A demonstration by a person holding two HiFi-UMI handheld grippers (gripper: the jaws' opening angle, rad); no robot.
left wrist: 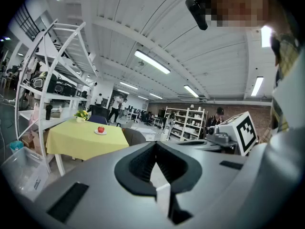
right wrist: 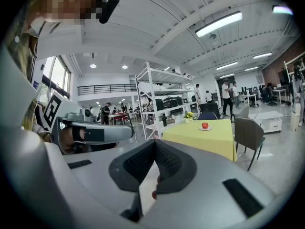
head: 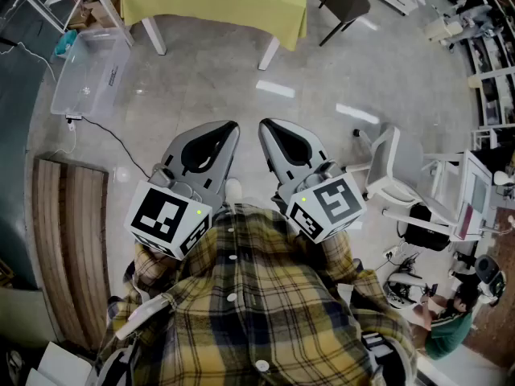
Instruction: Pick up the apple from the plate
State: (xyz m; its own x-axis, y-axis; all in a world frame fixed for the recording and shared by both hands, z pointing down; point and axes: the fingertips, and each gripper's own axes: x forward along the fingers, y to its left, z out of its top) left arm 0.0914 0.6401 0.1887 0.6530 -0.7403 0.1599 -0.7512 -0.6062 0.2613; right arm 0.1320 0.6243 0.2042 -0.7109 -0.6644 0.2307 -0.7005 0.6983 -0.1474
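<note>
— Left gripper (head: 228,131): jaws pressed together, nothing between them.
— Same for the right gripper (head: 269,129), closed and empty, side by side with the left.
— And the apple (right wrist: 205,125)?
— Well away from both, sitting on its plate (right wrist: 205,128) on the yellow table (right wrist: 209,140), near the flowers (right wrist: 189,115).

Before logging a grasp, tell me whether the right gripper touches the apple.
Apart. The right gripper view shows the apple on its plate on the distant yellow table, far beyond the right gripper, jaws shut.
</note>
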